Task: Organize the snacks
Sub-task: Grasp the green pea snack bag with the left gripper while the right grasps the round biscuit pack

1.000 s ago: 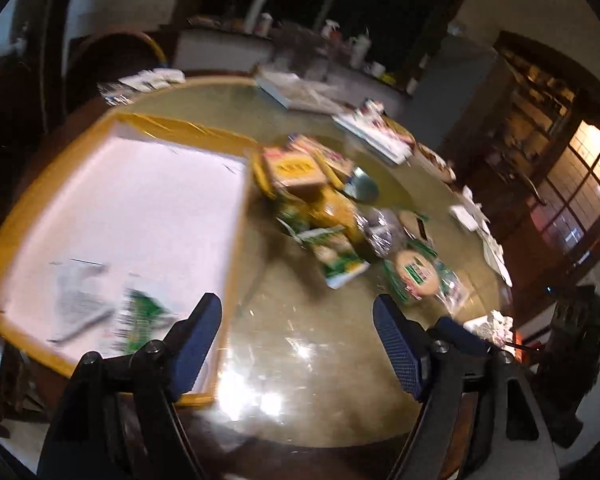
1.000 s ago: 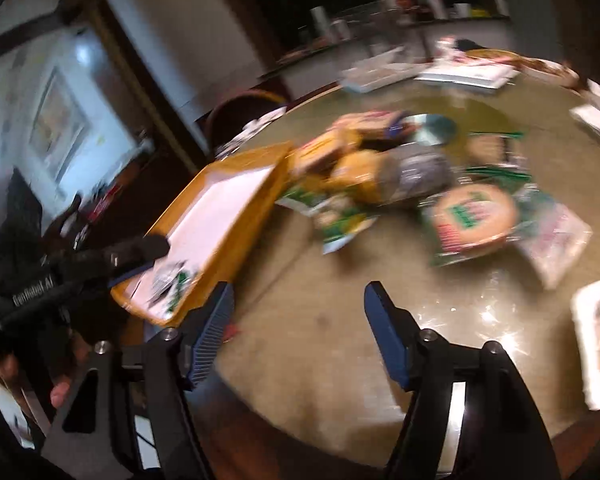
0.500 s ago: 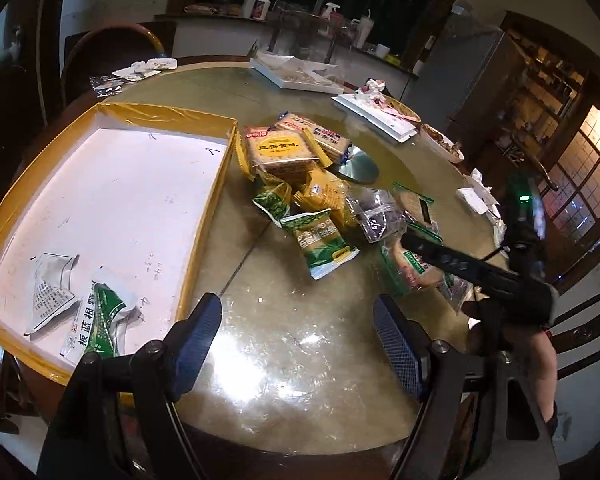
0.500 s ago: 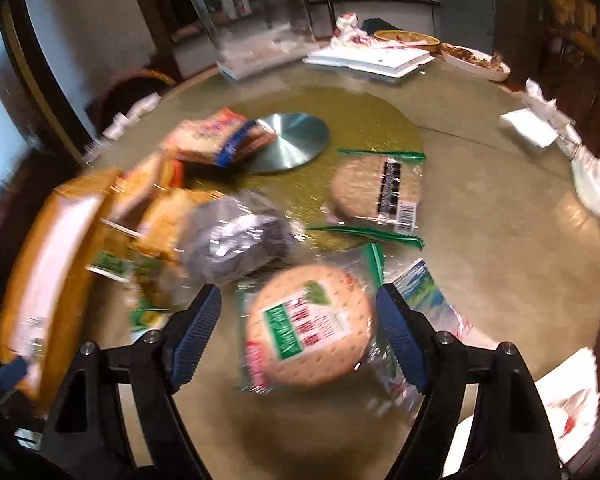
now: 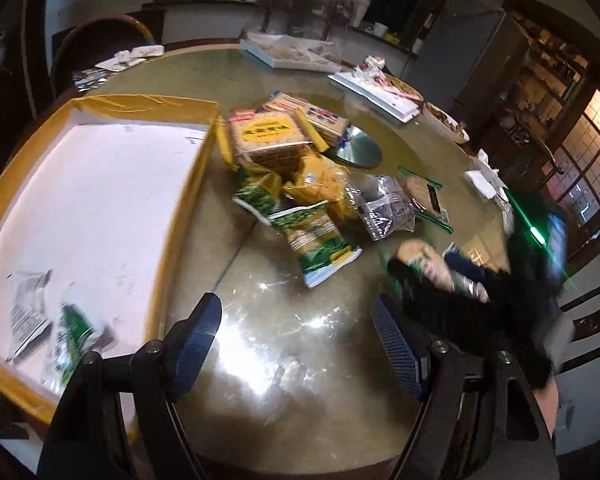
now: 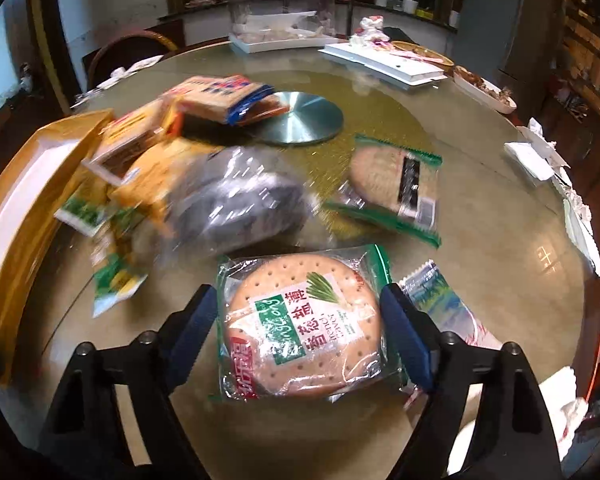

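Scallion cracker pack point(image 6: 304, 328), red Chinese lettering, between spread right jaws, seemingly untouched; left jaws apart.

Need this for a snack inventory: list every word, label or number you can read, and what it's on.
"香葱" and "薄": green-and-white label on the round cracker pack, printed sideways; its cursive Latin script and red strip are not legible.
Yellow cracker pack: label characters blurred.
Second round cracker pack: black label too small.
Green packet: blurred.

Right tongs point(image 6: 300, 332) now astride round cracker packet point(image 6: 302, 326)
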The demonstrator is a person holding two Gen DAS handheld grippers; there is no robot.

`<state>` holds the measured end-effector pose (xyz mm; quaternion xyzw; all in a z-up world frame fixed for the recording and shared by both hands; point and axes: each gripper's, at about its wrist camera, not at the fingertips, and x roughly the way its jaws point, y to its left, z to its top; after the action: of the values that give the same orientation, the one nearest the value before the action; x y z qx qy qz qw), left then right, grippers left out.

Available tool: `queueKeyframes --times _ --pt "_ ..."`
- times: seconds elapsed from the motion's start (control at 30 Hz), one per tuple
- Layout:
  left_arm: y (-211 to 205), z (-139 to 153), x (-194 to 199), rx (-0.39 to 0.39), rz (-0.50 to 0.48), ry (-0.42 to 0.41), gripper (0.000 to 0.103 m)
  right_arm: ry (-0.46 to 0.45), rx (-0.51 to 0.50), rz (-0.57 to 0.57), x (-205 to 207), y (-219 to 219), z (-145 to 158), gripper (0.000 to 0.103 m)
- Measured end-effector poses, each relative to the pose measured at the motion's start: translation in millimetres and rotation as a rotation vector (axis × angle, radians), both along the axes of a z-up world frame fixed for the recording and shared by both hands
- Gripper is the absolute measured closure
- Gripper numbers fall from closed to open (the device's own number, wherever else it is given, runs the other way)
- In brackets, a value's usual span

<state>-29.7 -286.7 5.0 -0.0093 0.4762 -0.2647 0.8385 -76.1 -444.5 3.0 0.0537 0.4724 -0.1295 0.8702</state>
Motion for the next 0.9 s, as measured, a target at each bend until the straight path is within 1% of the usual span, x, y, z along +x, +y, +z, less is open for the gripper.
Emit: queueKeyframes --times 0.07,0.13,0.2,0.27,0.3,0.33,0.37,0.4,0.43,0.5,0.53,0.57,0.6,0.7,0.8,0.87,0.9 --pt "-14 -8 14 0.017 -0.016 0.019 0.025 -0.027 0.025 0.035 -14 11 3 0.027" --pt "-28 -17 27 0.051 -0.007 0.035 0.025 -0.040 0.028 0.047 -24 19 2 0.029" --pt "-42 -28 43 0.064 0.002 0.078 0.025 -0.075 0.065 0.081 -37 26 5 0.031" --pt "-54 -38 57 0.071 0.019 0.123 0.027 -0.107 0.109 0.104 -48 26 6 0.032" --pt "-57 -40 59 0.081 0.027 0.121 0.029 -0.112 0.114 0.104 -50 26 6 0.031" --pt "-60 -39 59 0.099 0.035 0.092 0.034 -0.117 0.117 0.096 -54 24 6 0.031" --pt "-63 -40 59 0.114 0.035 0.076 0.049 -0.129 0.131 0.086 -58 21 8 0.031" --pt "-64 -40 58 0.130 0.046 0.058 0.057 -0.136 0.149 0.084 -61 18 9 0.030" --pt "-62 -40 55 0.133 0.052 0.056 0.065 -0.142 0.169 0.083 -62 16 11 0.027" --pt "-56 -39 44 0.124 0.025 0.051 0.069 -0.139 0.197 0.089 -62 16 11 0.021" --pt "-52 -37 37 0.129 0.024 0.032 0.070 -0.127 0.198 0.091 -60 17 9 0.020" --pt "-47 -34 29 0.133 0.025 0.013 0.071 -0.106 0.190 0.097 -55 21 5 0.020" --pt "-37 -31 19 0.113 0.022 0.007 0.071 -0.098 0.173 0.098 -52 24 3 0.020" --pt "-2 -22 -1 0.023 0.050 0.031 0.072 -0.067 0.083 0.100 -42 38 -3 0.019" --pt "33 -11 -16 -0.056 0.088 0.037 0.072 -0.013 -0.024 0.095 -32 55 -10 0.015" --pt "52 -4 -22 -0.086 0.112 0.021 0.072 0.015 -0.082 0.095 -27 61 -14 0.014" --pt "59 0 -25 -0.094 0.127 0.007 0.072 0.012 -0.097 0.096 -26 62 -14 0.014"
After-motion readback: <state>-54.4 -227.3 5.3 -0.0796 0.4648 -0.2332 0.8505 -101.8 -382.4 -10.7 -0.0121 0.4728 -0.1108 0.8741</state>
